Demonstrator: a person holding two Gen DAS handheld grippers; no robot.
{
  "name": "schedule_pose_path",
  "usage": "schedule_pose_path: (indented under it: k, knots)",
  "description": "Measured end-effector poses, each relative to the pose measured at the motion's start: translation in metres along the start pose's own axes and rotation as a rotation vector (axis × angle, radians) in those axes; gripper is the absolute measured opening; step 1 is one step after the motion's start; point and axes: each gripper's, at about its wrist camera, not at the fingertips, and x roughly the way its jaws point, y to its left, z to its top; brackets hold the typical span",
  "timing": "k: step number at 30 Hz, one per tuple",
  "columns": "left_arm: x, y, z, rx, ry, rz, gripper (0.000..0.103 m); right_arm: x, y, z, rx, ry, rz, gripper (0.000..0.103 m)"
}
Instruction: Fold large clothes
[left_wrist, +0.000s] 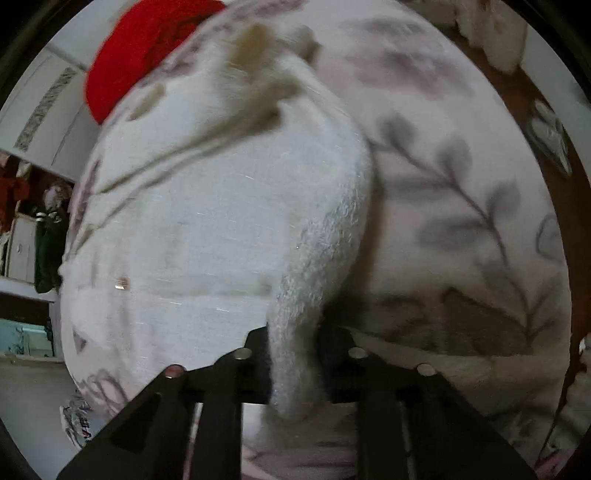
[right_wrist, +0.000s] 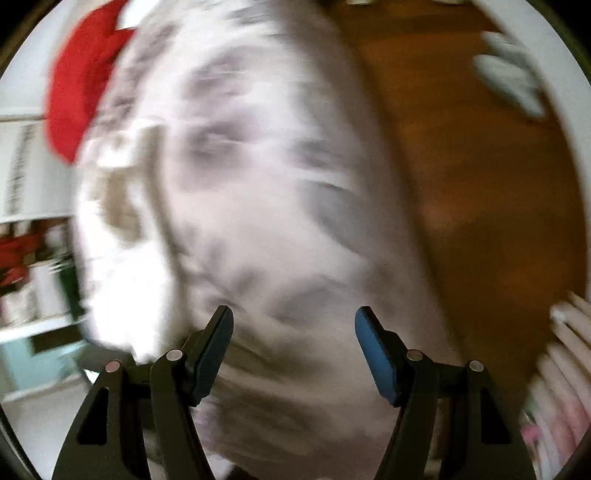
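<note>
Left gripper (left_wrist: 293, 354) jaws clenched on fleece garment (left_wrist: 229, 229) | right gripper (right_wrist: 293, 354) jaws released | red cloth (left_wrist: 140, 48) behind

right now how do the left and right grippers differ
The left gripper is shut on a fold of the white leaf-print garment; the right gripper is open and holds nothing. The left view is fairly sharp, while the right view is smeared. Both point down at the same garment.
</note>
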Motion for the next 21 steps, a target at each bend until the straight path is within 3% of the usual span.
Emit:
schedule_pose_path:
  k: [4, 9, 11, 14, 16, 18, 21]
  knots:
    - [-0.025, 0.039, -0.005, -0.06, -0.064, -0.004, 0.011, 0.071, 0.067, 0.075, -0.073, 0.035, 0.169, 0.079]
    - [-0.031, 0.07, -0.005, -0.126, -0.071, -0.04, 0.011, 0.162, 0.143, 0.156, -0.021, 0.097, 0.38, 0.082]
    - [-0.028, 0.081, -0.001, -0.145, -0.078, -0.05, 0.011, 0.189, 0.158, 0.171, 0.011, 0.133, 0.388, 0.082]
    - [-0.023, 0.098, 0.0, -0.181, -0.082, -0.091, 0.011, 0.229, 0.174, 0.18, 0.071, 0.207, 0.284, 0.081]
    - [-0.024, 0.11, -0.001, -0.209, -0.091, -0.13, 0.011, 0.231, 0.185, 0.175, 0.088, 0.177, 0.224, 0.04]
    - [-0.025, 0.129, -0.003, -0.237, -0.105, -0.174, 0.011, 0.218, 0.21, 0.169, 0.059, 0.124, 0.177, 0.028]
    - [-0.029, 0.173, -0.007, -0.294, -0.126, -0.255, 0.011, 0.19, 0.265, 0.159, 0.002, 0.064, 0.125, 0.025]
